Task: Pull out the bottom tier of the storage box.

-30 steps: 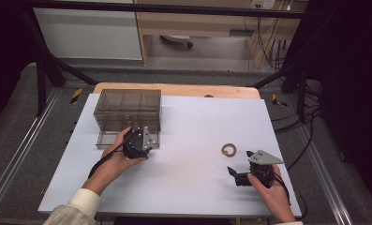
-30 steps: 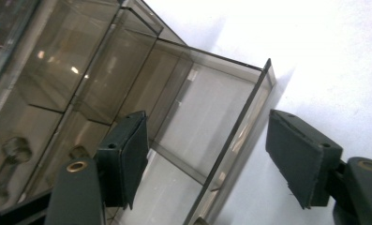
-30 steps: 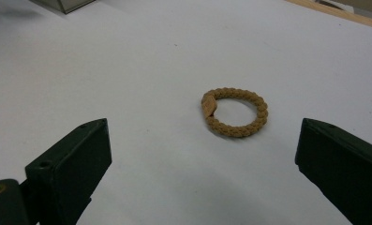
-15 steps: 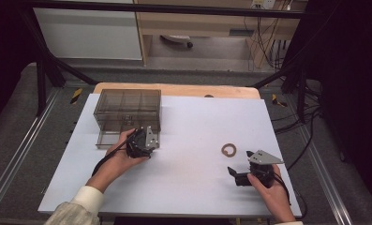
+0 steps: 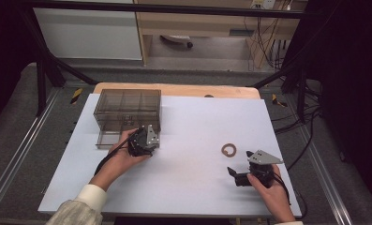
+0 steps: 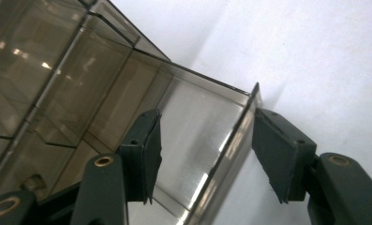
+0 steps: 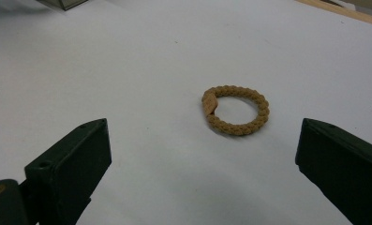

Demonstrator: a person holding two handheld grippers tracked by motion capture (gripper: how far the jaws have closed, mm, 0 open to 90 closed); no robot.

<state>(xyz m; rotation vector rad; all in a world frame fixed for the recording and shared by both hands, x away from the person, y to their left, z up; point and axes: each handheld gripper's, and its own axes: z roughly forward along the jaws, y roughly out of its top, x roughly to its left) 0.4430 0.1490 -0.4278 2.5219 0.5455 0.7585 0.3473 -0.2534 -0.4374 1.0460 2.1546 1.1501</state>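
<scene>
Closing on the drawer: we bring our left gripper (image 5: pixel 144 140) to the pulled-out drawer (image 5: pixel 109 138) of the smoky clear drawer cabinet (image 5: pixel 127 108), at the table's far left part; its jaws have just been closing, and they stand about half open.
Left jaws: in the left gripper view the drawer's front panel (image 6: pixel 230 154) stands between the two pads (image 6: pixel 152 154), one pad inside the drawer and one outside, with a gap showing on both sides, so we do not grip it yet.
Why there: we judge that the front panel is the only edge thin enough to pinch, and straddling it lets us push or pull the drawer.
Right gripper: our right gripper (image 5: pixel 242 174) rests low near the table's near right corner, jaws wide apart and holding nothing.
Hair tie: the tan braided hair tie (image 7: pixel 235 110) lies flat on the white table (image 5: pixel 193 122), just ahead of the right jaws and well apart from the cabinet.
Why it waits: we judge that the right gripper is aimed at the hair tie, ready to lift it once the drawer is seen to.
</scene>
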